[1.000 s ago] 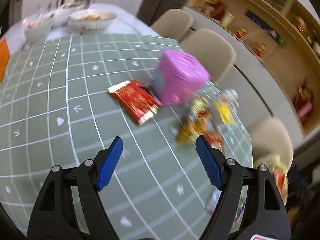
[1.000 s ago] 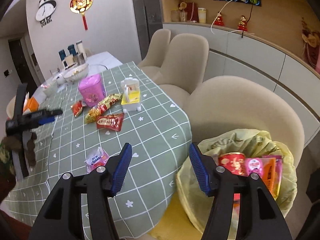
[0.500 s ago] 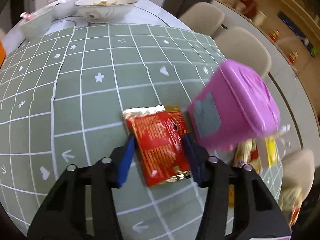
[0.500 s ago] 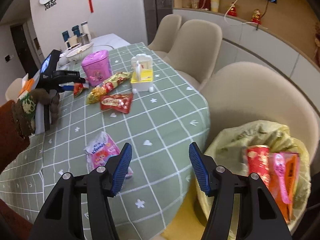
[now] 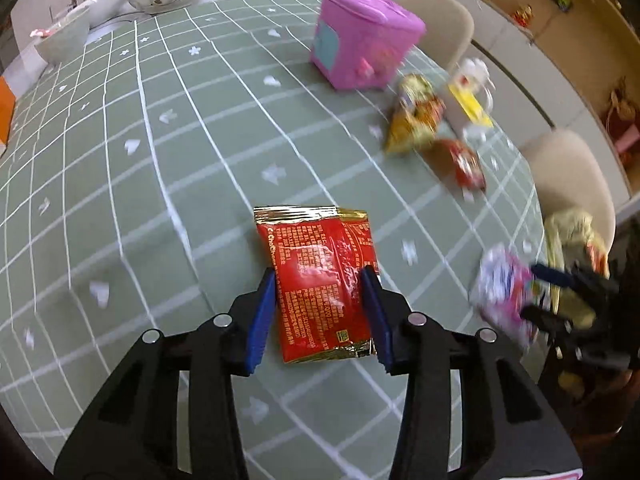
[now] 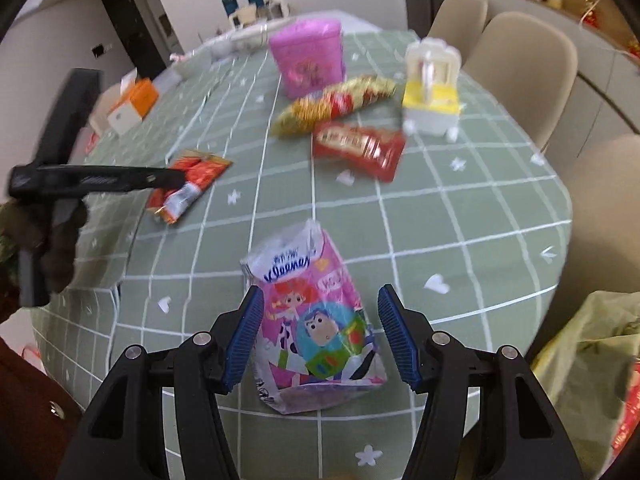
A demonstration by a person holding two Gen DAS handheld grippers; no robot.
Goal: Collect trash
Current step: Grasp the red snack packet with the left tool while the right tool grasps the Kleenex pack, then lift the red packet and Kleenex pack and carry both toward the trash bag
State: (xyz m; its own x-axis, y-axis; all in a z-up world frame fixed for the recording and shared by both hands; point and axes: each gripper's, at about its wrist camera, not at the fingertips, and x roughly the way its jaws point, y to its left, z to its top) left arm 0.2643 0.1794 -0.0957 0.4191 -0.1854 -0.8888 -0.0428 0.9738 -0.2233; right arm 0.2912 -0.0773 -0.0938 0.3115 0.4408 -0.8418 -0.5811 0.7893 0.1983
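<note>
At the left of the green checked tabletop [image 5: 168,152], the left gripper [image 5: 320,312] has a red and gold snack packet [image 5: 320,276] between its blue fingers [image 5: 262,316]. The fingers are closing on the packet's edges and look to be pressing them already.

Nearer the tabletop's front edge, the right gripper [image 6: 320,332] straddles a pink cartoon tissue pack [image 6: 316,320]; its fingers [image 6: 244,332] stand apart and there is a clear gap on the right side, so nothing is gripped yet.

Farther back lie a gold and red wrapper [image 6: 332,104] and a red sachet [image 6: 360,146], near a pink tin [image 6: 308,56] and a yellow and white toy [image 6: 430,88].

At the far right a yellow-green trash bag [image 6: 584,356] already shows some wrappers. By my reckoning the job is partly done: four pieces remain on the tabletop, two about to be lifted.
</note>
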